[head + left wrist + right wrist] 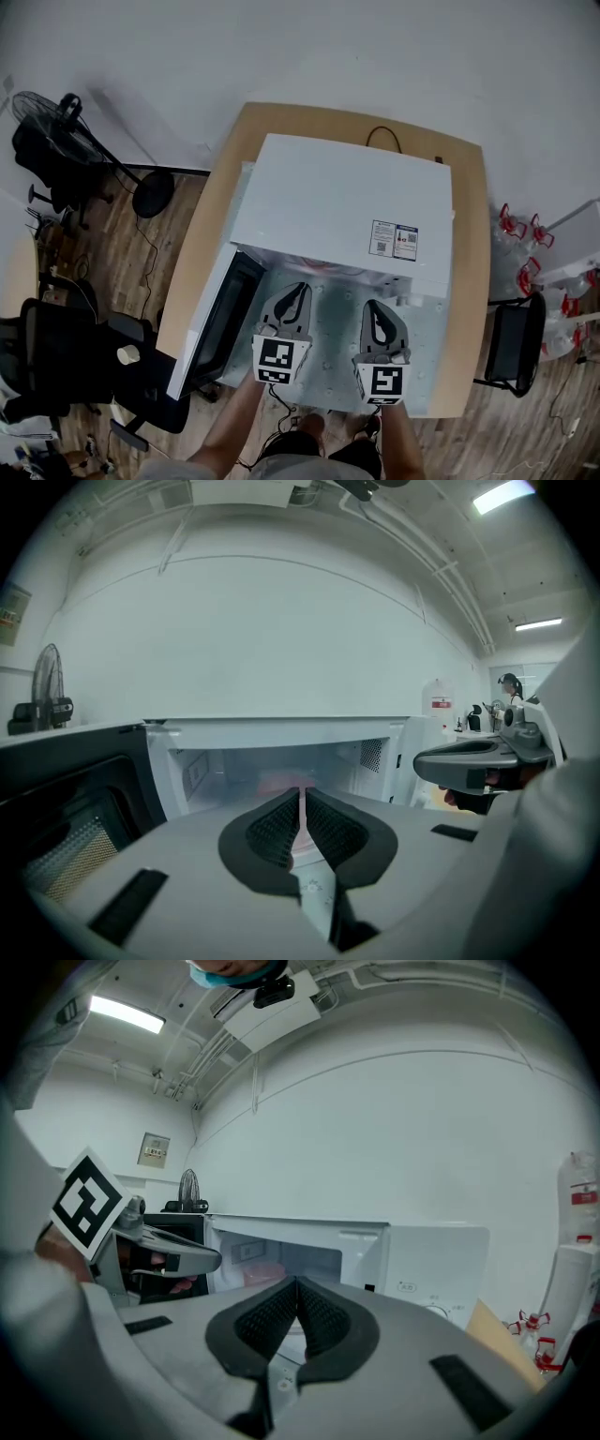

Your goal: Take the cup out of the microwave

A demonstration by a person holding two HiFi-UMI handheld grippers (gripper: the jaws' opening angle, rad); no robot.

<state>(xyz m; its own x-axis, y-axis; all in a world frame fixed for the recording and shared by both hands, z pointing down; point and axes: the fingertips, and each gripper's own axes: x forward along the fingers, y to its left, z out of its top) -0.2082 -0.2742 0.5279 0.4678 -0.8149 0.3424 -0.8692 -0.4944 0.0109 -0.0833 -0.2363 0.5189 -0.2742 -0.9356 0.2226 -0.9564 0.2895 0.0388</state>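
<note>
I am holding the left gripper (302, 285) and the right gripper (372, 306) side by side in front of the white microwave (347, 202) on the table (469, 281). Both are pinched closed with nothing between their jaws. The door (220, 323) is hanging open to the left. A blurry pinkish cup (265, 1274) is sitting inside the cavity, untouched.

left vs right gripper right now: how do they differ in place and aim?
The left gripper is next to the open door; the right gripper is further from it, on the control panel side. The left gripper points at the middle of the cavity; the right gripper points at its right part, control panel close by. Shared: both shut, empty, outside the cavity.
</note>
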